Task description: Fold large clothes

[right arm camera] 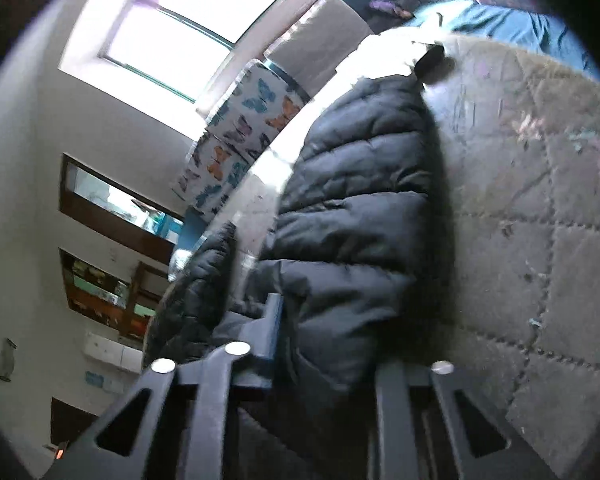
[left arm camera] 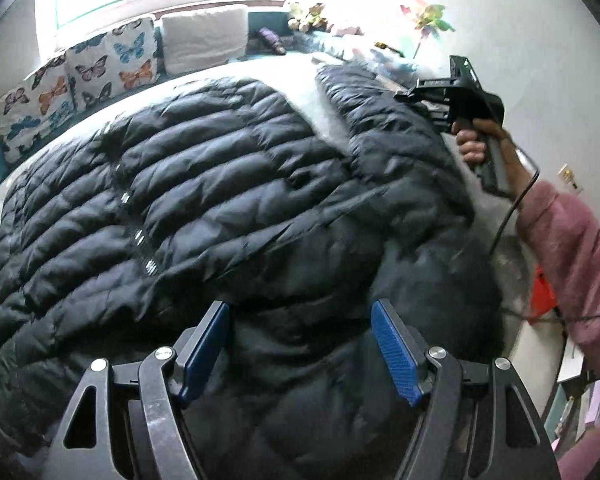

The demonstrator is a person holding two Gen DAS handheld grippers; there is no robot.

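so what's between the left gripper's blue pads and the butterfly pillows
Only the black puffer jacket, spread over the bed from the left gripper up to the butterfly pillows. The left wrist view shows it.

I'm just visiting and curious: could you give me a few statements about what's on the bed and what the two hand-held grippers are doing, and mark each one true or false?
1. A black quilted puffer jacket lies spread on the bed. True.
2. The left gripper has its blue pads clamped on the jacket. False: its pads stand apart above the fabric, gripping nothing.
3. Butterfly-print cushions sit under the window. True.
4. The hand holding the right gripper comes from a green sleeve. False: the sleeve is pink.
5. The right gripper is closed on the jacket's sleeve. True: black fabric is pinched between its fingers.
6. The jacket is already folded into a neat square. False: it is still spread out.
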